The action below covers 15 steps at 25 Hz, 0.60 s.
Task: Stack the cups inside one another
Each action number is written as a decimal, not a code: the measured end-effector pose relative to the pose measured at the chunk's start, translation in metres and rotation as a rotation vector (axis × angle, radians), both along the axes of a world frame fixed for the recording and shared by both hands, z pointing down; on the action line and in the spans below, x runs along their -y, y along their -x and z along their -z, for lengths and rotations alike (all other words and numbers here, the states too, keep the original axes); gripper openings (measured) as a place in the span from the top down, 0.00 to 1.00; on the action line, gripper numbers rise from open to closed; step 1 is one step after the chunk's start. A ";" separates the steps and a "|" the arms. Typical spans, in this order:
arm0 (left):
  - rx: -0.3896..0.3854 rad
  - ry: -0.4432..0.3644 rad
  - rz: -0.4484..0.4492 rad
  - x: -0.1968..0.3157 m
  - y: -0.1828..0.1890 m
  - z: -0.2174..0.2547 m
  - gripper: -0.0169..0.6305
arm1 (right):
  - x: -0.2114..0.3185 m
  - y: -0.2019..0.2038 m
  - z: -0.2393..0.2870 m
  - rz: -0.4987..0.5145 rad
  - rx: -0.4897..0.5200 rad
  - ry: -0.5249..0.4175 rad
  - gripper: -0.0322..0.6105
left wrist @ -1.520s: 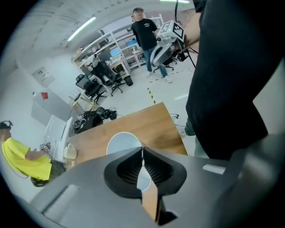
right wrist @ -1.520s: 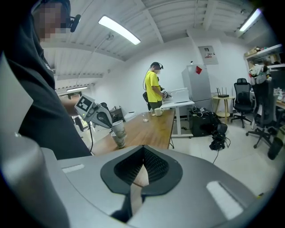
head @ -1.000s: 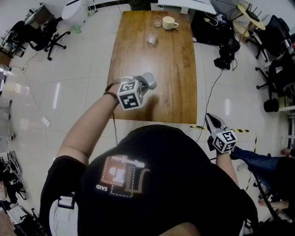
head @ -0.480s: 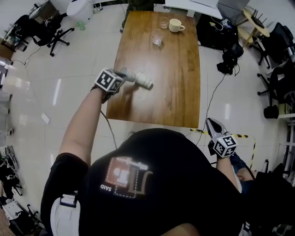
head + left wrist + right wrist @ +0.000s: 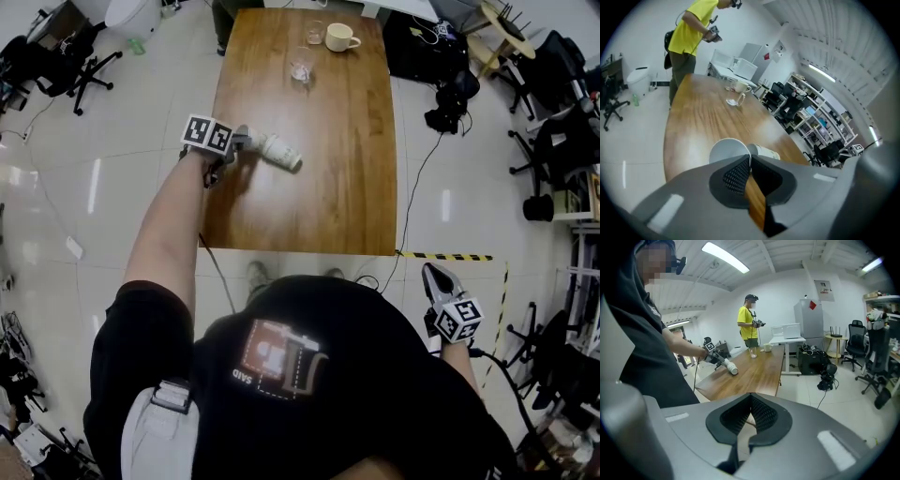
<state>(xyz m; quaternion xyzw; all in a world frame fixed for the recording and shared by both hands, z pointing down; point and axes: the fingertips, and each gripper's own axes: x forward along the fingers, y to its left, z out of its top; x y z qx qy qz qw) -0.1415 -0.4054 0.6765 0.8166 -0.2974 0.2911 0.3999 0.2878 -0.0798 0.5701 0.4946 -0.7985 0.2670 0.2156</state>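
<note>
The left gripper (image 5: pixel 750 158) has its jaws pinched on the thin wall of a white paper cup (image 5: pixel 727 149). The cup lies tipped on its side over the left part of the wooden table (image 5: pixel 347 187), and whether it rests on the wood cannot be told. The right gripper (image 5: pixel 751 398), jaws pressed together on nothing, hangs off the table's near right corner. The step looks like carrying this cup to its mates, so the next move likely calls for righting it and lining its base over the clear glass (image 5: pixel 300 68) or the cream mug (image 5: pixel 339 37) at the far end.
</note>
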 end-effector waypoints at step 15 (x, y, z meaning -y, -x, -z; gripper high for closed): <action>-0.495 0.189 0.004 -0.089 -0.079 -0.007 0.95 | 0.000 0.000 -0.007 0.020 0.012 -0.003 0.93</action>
